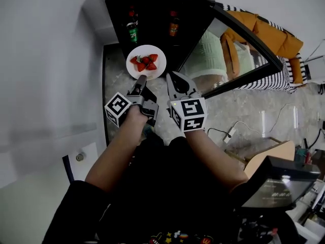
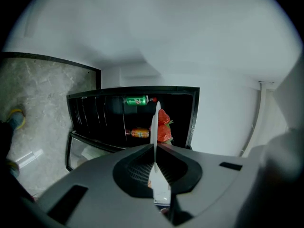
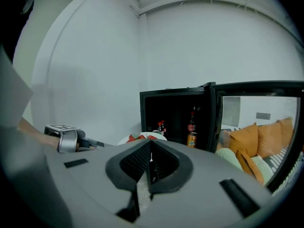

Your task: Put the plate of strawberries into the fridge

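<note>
A white plate (image 1: 145,54) with several red strawberries (image 1: 145,62) hangs in front of the open black fridge (image 1: 152,4). My left gripper (image 1: 141,79) is shut on the plate's near rim. In the left gripper view the plate (image 2: 155,122) shows edge-on between the jaws of the left gripper (image 2: 155,148), with the strawberries (image 2: 164,125) on its right side. My right gripper (image 1: 174,78) is just right of the plate, shut with nothing in it. In the right gripper view the right gripper (image 3: 150,144) points at the fridge (image 3: 175,113), with the plate (image 3: 145,137) just beyond its tips.
The fridge door (image 1: 238,50) stands open to the right, its glass reflecting an orange sofa. Inside are a green bottle (image 1: 132,32), a dark bottle (image 3: 192,119) and an orange can (image 3: 192,139). A white wall (image 1: 45,60) is at the left. The floor (image 1: 244,111) is marbled stone.
</note>
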Available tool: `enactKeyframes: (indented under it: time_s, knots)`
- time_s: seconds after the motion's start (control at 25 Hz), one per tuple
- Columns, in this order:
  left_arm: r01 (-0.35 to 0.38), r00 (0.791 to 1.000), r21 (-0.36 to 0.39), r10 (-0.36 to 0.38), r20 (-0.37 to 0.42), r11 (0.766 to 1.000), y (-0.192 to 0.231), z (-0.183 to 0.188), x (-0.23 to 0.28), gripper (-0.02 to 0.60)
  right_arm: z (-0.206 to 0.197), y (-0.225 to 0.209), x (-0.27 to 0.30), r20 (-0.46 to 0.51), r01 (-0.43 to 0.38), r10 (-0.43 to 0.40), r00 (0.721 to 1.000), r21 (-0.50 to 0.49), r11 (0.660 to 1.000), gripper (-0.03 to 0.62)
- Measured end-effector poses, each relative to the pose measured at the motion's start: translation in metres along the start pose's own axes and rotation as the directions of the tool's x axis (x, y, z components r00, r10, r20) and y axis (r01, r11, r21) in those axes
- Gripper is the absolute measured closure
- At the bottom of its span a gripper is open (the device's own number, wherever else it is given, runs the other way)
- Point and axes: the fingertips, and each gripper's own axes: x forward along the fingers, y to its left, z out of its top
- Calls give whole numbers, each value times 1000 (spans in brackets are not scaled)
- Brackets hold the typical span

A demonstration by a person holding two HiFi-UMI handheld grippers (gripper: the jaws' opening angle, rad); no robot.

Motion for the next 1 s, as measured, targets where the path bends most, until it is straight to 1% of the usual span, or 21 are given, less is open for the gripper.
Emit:
enactKeyframes:
  time_s: [0.16,0.52,0.64,0.8,1.0]
  knots:
    - [0,1000,-10,-1,-16,1000,1,8,14,565,-3,-2,13,-10,11,-11,1000,12,1000,588]
    - [-45,999,-3,45,-27,999,10,17,43,565,1,-26,40,-7,27,-27,1000,40,999,588]
    - [-50,998,1,50,-24,999,13,16,62,565,1,-36,54,-6,10,-9,1000,34,999,588]
    - [-66,998,-4,66,5,998,27,19,88,565,-9,-50,74,-26,-35,36,999,43,998,588]
    - [-78,996,-15,79,40,997,39,20,119,565,-17,-66,98,-42,-66,68,997,35,997,588]
